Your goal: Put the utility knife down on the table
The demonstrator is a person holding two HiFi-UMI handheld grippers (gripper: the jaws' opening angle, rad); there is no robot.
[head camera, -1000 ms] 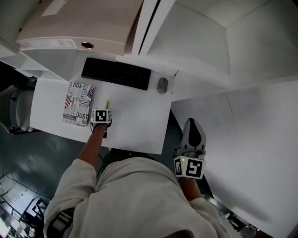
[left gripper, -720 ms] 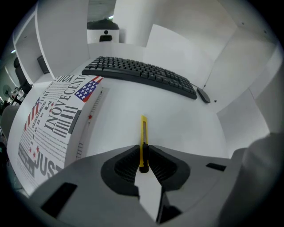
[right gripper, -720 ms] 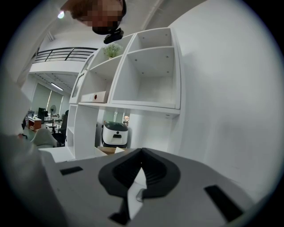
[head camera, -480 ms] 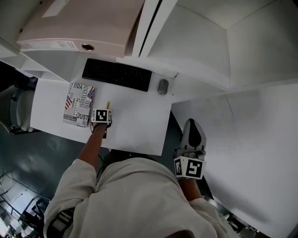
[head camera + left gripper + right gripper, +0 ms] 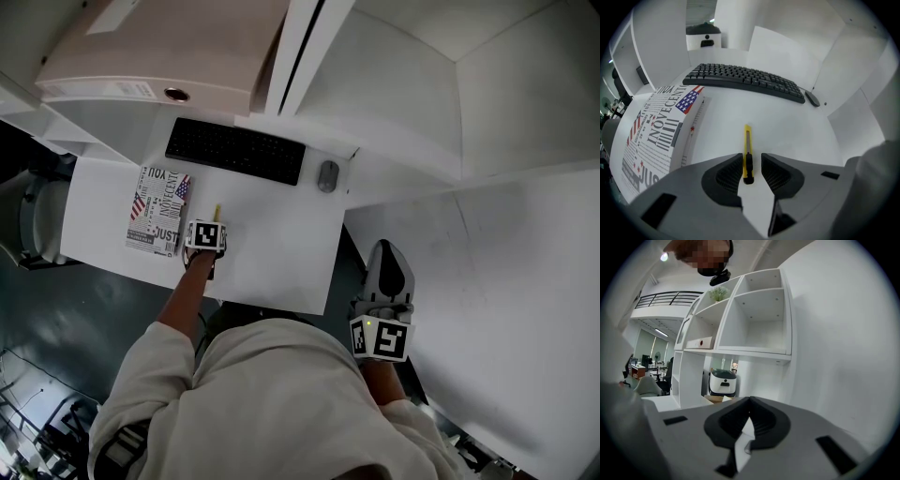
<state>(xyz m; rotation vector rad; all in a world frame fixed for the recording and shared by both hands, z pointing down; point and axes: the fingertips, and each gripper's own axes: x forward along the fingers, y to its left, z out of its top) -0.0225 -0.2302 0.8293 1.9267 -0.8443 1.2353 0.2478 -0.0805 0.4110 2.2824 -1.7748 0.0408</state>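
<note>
Knife (image 5: 747, 140) is lying flat on the white desk (image 5: 792, 126), and it is no longer gripped. It is yellow with a black slider. Its black part sits between the two pads of the left claw (image 5: 752, 159), and its yellow end points toward the keyboard (image 5: 745, 79).

The left claw points steeply down at the desk. Its jaws have just been opening and now they stand apart, released. On the right side there is a clear gap between the pad and the knife. The left pad is very close to the knife, and I cannot tell if it touches.

Just to the left of the knife lies a book (image 5: 656, 136) with big letters and a flag printed on its cover; the knife is beside it, not on it. The keyboard is at the far side of the desk, well apart from the knife, and a mouse (image 5: 812, 98) lies by the keyboard's right end.

The right claw (image 5: 749, 401) is away from the desk, at the person's right side. Its jaws are pressed together with nothing between them. It looks almost level toward a white shelf (image 5: 754, 319) with open compartments.

From the head view, the person's left arm in a light sleeve (image 5: 141, 375) reaches forward to the near part of the desk.
</note>
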